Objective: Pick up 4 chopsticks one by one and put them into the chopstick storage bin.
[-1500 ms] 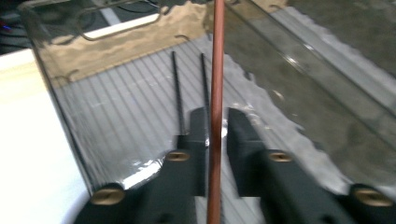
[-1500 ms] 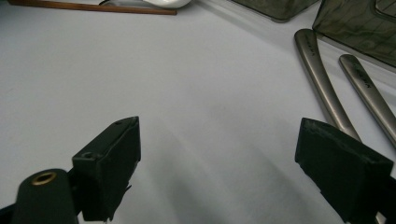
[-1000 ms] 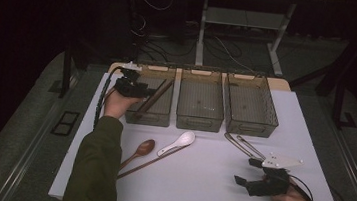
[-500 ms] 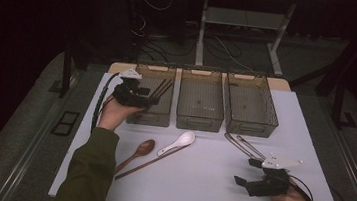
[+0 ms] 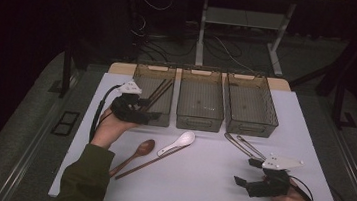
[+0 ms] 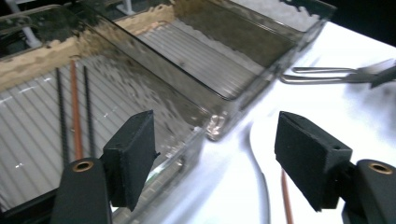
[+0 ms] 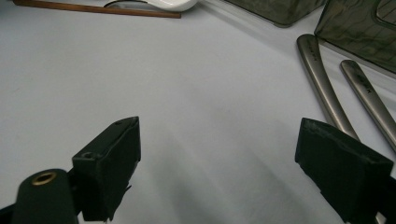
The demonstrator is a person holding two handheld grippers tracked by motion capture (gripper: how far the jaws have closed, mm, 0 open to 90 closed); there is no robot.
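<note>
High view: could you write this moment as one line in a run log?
left gripper: open, at left bin | left bin: chopsticks inside | right gripper: open, near metal utensils | table: wooden spoon, white spoon, single chopstick

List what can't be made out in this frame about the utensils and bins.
- Chopsticks in the left bin: high view too dim and small for an exact count.
- White spoon: right gripper view, bowl cut by the top edge.
- Metal handles: right gripper view, working ends hidden behind the right hand-held gripper.
</note>
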